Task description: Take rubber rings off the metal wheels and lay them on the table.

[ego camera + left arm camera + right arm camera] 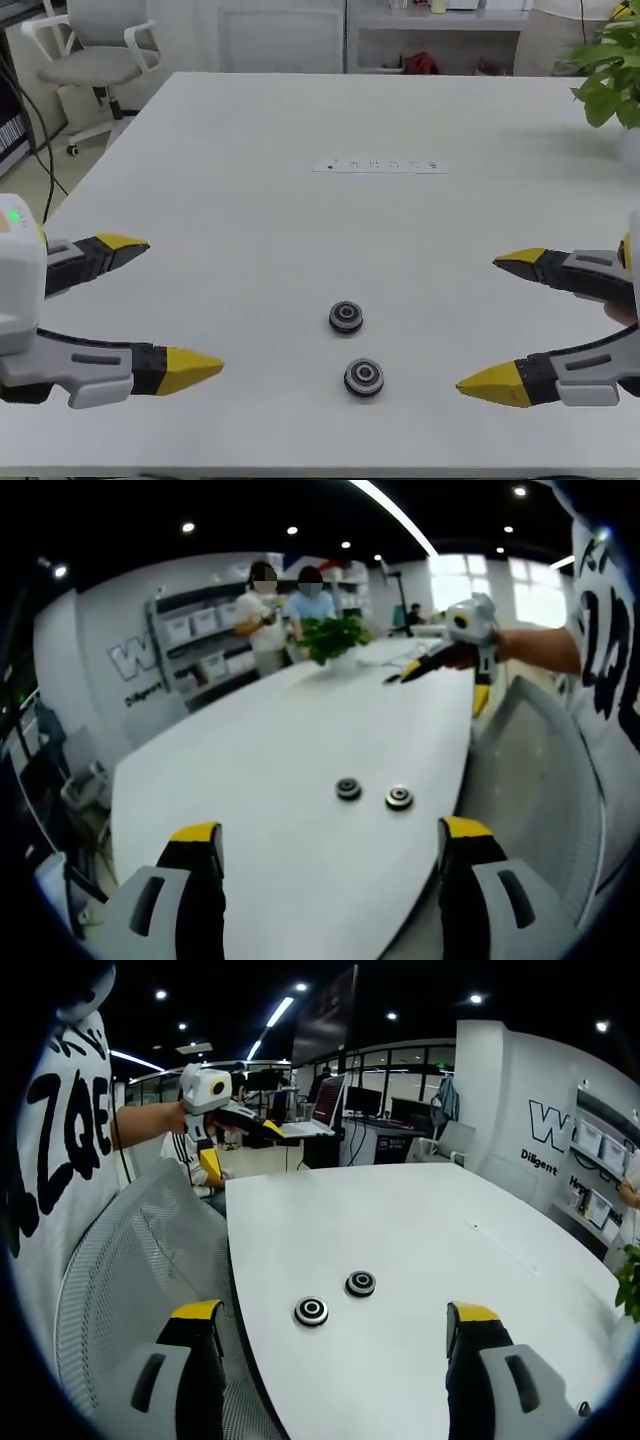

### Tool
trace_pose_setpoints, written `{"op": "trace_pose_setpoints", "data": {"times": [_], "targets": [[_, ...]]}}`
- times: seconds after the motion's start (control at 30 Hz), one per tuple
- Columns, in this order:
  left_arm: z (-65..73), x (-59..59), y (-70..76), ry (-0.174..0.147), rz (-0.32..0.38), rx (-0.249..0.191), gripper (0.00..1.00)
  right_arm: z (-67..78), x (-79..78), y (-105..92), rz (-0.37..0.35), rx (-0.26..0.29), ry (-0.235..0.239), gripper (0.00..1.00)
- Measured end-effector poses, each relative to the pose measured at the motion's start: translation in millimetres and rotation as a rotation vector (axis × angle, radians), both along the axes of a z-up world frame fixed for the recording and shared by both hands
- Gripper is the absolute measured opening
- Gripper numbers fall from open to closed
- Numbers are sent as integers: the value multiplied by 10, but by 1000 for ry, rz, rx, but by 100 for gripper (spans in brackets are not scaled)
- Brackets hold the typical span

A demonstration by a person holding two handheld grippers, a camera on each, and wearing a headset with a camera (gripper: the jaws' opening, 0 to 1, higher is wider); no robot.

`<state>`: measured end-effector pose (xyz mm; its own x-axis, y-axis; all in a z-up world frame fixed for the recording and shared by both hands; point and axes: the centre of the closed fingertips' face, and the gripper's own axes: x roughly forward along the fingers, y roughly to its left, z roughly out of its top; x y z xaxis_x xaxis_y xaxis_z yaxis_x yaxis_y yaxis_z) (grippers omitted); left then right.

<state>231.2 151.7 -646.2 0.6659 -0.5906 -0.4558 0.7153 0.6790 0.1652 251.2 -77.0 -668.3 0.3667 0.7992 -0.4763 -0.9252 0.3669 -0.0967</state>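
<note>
Head view: left gripper (185,305) & right gripper (477,323) are both spread wide, empty, flanking far wheel (346,317) & near wheel (364,377), flat on table (300,200) nr front edge, rubber rings (350,378) apparently still on. Risk: wheels small, loose; tugging w/o pinning one prob skids it off.

Ceiling lights (300,987) brighten the room evenly, shadows faint; both gripper views bend and soften towards their edges.

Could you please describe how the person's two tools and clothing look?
The left tool and the right tool each have two tapering jaws with grey bases, black middles and pointed yellow tips. The person wears a white T-shirt with large black lettering.
</note>
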Motion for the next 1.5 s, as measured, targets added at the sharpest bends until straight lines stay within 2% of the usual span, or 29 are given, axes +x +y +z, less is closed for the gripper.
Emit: {"op": "trace_pose_setpoints", "data": {"times": [0.43, 1.5], "targets": [[53, 88, -15, -10, -24, 2, 89, 75, 39, -55, -16, -4, -10, 87], [72, 268, -378, -31, -154, 49, 84, 30, 130, 94, 55, -36, -41, 82]]}}
